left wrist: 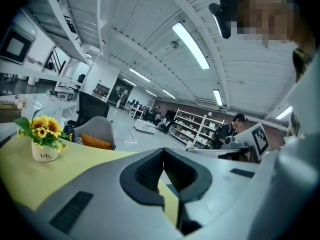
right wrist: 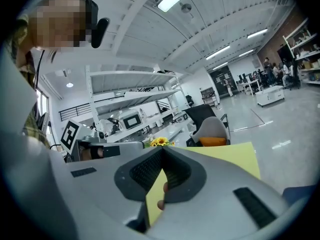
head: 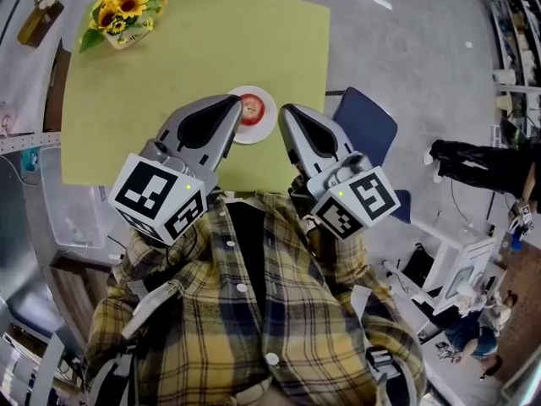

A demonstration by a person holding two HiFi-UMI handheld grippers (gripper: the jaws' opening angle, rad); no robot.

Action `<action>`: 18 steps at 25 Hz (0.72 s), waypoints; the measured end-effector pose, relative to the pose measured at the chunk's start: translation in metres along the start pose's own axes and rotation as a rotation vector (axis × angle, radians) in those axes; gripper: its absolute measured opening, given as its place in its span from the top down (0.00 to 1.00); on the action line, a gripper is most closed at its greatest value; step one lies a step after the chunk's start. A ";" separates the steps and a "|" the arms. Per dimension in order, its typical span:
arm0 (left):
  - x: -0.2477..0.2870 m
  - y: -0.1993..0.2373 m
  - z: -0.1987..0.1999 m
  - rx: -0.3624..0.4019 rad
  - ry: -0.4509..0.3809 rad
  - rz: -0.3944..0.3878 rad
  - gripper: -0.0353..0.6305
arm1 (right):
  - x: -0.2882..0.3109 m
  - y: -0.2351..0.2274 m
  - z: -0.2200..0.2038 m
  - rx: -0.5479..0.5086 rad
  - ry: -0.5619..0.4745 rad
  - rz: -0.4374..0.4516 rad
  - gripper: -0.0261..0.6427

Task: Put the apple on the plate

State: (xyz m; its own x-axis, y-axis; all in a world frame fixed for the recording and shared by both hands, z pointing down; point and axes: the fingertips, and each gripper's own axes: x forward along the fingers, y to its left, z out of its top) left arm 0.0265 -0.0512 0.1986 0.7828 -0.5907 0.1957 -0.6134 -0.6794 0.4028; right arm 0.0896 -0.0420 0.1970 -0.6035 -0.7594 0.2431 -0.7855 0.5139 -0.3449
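A red apple (head: 252, 106) rests on a small white plate (head: 264, 128) near the front edge of the yellow-green table (head: 194, 49) in the head view. My left gripper (head: 235, 101) hovers just left of the plate, its jaws closed tip to tip with nothing between them. My right gripper (head: 286, 111) is held just right of the plate, also shut and empty. In the left gripper view the left gripper (left wrist: 162, 152) shows only table beyond its pads. In the right gripper view a reddish sliver (right wrist: 162, 188) peeps below the shut right gripper (right wrist: 163, 152).
A vase of sunflowers (head: 121, 17) stands at the table's far left corner. A blue chair (head: 365, 125) sits at the table's right side. A grey chair with an orange cushion (left wrist: 95, 134) stands beyond the table. Shelving and people fill the room behind.
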 end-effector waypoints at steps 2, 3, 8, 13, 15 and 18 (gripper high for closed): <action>-0.001 0.005 -0.001 -0.001 0.002 0.001 0.93 | 0.005 0.000 -0.002 0.003 0.006 -0.002 0.97; -0.001 0.008 -0.001 -0.004 0.004 0.003 0.93 | 0.008 0.000 -0.004 0.004 0.011 -0.003 0.97; 0.002 0.014 -0.004 -0.013 0.013 0.002 0.93 | 0.012 -0.005 -0.009 0.016 0.021 -0.016 0.97; 0.005 0.017 -0.006 -0.016 0.018 -0.007 0.93 | 0.015 -0.007 -0.013 0.024 0.027 -0.023 0.97; 0.009 0.018 -0.007 -0.015 0.025 -0.020 0.93 | 0.018 -0.008 -0.014 0.026 0.030 -0.020 0.97; 0.023 0.020 -0.004 -0.001 0.038 -0.065 0.93 | 0.023 -0.015 -0.013 0.024 0.033 -0.020 0.97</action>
State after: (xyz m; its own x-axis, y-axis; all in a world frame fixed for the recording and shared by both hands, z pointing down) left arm 0.0324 -0.0771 0.2145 0.8244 -0.5284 0.2029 -0.5610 -0.7153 0.4166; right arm 0.0857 -0.0620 0.2197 -0.5925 -0.7553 0.2800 -0.7940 0.4891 -0.3609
